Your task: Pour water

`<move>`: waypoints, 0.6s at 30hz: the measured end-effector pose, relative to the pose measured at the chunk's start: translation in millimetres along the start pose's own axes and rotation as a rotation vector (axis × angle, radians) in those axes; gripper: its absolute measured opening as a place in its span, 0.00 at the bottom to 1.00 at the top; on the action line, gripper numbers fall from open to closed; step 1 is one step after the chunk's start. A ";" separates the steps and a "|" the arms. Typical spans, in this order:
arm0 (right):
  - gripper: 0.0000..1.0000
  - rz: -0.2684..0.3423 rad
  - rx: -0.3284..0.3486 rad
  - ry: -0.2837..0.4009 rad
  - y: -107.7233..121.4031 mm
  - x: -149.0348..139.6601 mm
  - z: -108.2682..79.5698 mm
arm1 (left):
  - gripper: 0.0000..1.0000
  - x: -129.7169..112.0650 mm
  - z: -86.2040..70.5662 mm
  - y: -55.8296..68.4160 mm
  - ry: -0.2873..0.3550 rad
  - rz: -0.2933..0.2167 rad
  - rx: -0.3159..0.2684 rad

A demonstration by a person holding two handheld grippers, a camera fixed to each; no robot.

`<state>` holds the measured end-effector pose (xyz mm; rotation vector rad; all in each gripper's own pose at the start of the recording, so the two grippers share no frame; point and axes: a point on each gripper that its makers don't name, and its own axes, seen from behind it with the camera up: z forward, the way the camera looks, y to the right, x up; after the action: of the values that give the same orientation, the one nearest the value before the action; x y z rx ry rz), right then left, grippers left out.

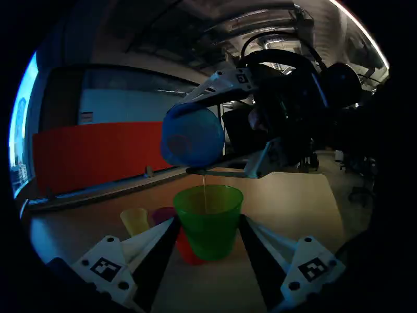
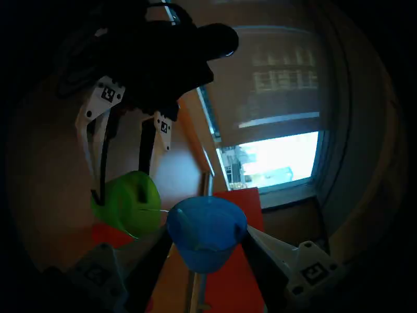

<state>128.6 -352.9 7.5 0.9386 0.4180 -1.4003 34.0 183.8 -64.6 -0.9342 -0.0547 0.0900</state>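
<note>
A green cup (image 1: 209, 229) stands upright between the fingers of my left gripper (image 1: 208, 221), which is shut on it just above the table. Over it my right gripper (image 1: 186, 135) is shut on a blue cup (image 1: 192, 136), tipped with its mouth toward the camera. A thin stream of water (image 1: 204, 192) falls from the blue cup's rim into the green one. In the right gripper view the blue cup (image 2: 206, 237) sits between the fingers of my right gripper (image 2: 207, 232). The green cup (image 2: 127, 203) lies beyond it, held by my left gripper (image 2: 122, 188).
Yellow (image 1: 134, 220), purple (image 1: 164, 213) and red (image 1: 186, 251) cups stand on the wooden table (image 1: 297, 203) just behind the green one. A red wall panel (image 1: 99, 151) runs along the far side, office chairs (image 1: 359, 193) stand at the right, and a bright window (image 2: 276, 156) lies beyond.
</note>
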 end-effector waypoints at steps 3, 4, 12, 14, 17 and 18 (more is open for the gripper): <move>0.89 -0.008 -0.001 -0.001 -0.2 0.2 0.0 | 0.80 0.1 -0.3 0.3 0.001 0.000 -0.001; 0.89 -0.010 -0.001 -0.001 -0.3 0.4 0.0 | 0.80 0.0 -0.3 0.4 0.000 0.000 -0.001; 0.89 -0.026 -0.001 -0.001 1.1 2.5 -0.9 | 0.80 -0.3 -0.2 1.8 0.000 0.001 -0.002; 0.89 -0.032 -0.001 -0.001 0.9 2.8 -1.1 | 0.80 0.0 -0.3 1.8 0.001 0.001 -0.002; 0.89 -0.040 -0.002 -0.001 0.4 3.1 -1.4 | 0.80 0.4 -0.4 1.6 0.001 0.003 -0.002; 0.89 -0.042 -0.002 -0.001 0.2 3.1 -1.5 | 0.80 0.5 -0.4 1.6 0.001 0.003 -0.002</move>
<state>129.7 -353.7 4.4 0.9322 0.4404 -1.4383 34.5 184.5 -66.0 -0.9360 -0.0524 0.0924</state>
